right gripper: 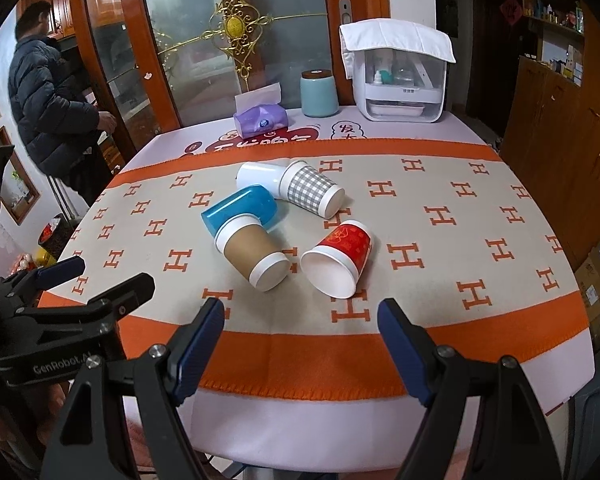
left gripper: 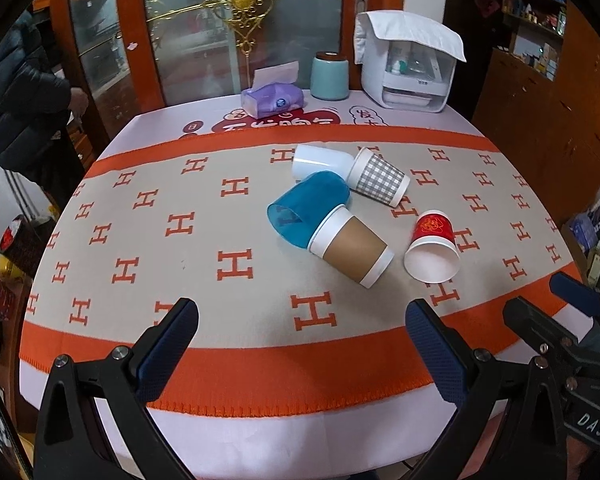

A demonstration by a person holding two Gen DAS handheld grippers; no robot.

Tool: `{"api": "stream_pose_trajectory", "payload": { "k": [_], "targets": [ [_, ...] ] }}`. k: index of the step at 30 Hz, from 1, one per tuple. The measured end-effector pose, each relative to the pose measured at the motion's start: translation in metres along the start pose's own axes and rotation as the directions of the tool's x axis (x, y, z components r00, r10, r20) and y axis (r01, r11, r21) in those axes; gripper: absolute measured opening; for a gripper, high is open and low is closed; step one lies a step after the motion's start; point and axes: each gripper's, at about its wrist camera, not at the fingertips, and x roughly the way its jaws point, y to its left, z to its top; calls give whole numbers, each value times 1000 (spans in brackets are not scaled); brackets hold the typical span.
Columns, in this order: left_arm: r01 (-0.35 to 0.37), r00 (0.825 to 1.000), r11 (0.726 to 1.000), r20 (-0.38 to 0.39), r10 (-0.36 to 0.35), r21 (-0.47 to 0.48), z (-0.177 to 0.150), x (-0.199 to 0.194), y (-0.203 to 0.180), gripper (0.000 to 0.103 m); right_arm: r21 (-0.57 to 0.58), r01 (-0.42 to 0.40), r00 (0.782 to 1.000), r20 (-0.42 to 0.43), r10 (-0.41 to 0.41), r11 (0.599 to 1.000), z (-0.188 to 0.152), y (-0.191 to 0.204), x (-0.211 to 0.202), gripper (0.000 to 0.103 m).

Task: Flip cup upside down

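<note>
Several cups lie on their sides in the middle of the table: a red paper cup (left gripper: 434, 246) (right gripper: 340, 258) with its mouth toward me, a brown-sleeved paper cup (left gripper: 350, 246) (right gripper: 254, 254), a blue plastic cup (left gripper: 306, 208) (right gripper: 240, 208), a grey checked cup (left gripper: 378, 178) (right gripper: 312, 192) and a white cup (left gripper: 318, 162) (right gripper: 258, 176). My left gripper (left gripper: 302, 316) is open and empty over the near edge, short of the cups. My right gripper (right gripper: 302, 316) is open and empty, just in front of the red cup.
The table has an orange and beige cloth (left gripper: 204, 240) (right gripper: 460, 240). At the back stand a purple tissue pack (left gripper: 272, 98), a teal canister (left gripper: 330, 76) and a white box (left gripper: 408, 68). A person (right gripper: 52, 104) stands at the far left by a glass cabinet.
</note>
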Motion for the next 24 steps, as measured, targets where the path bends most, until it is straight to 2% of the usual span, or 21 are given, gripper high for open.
{"api": "stream_pose_trajectory", "payload": {
  "k": [7,16,24],
  "targets": [
    [2,999,998,-36,0,58,16,19,-3,102,14,4,999,-45,-3,1000,14,-9,19,79],
    [-8,996,995,-91,17,98,30,45,-6,102,34,7,997,-78,-5,999,26,-22,37,79],
    [16,991,993,-137,0,113,44,71,-3,102,47,8,994,-111,-3,999,31,-28,53,79]
  ]
}}
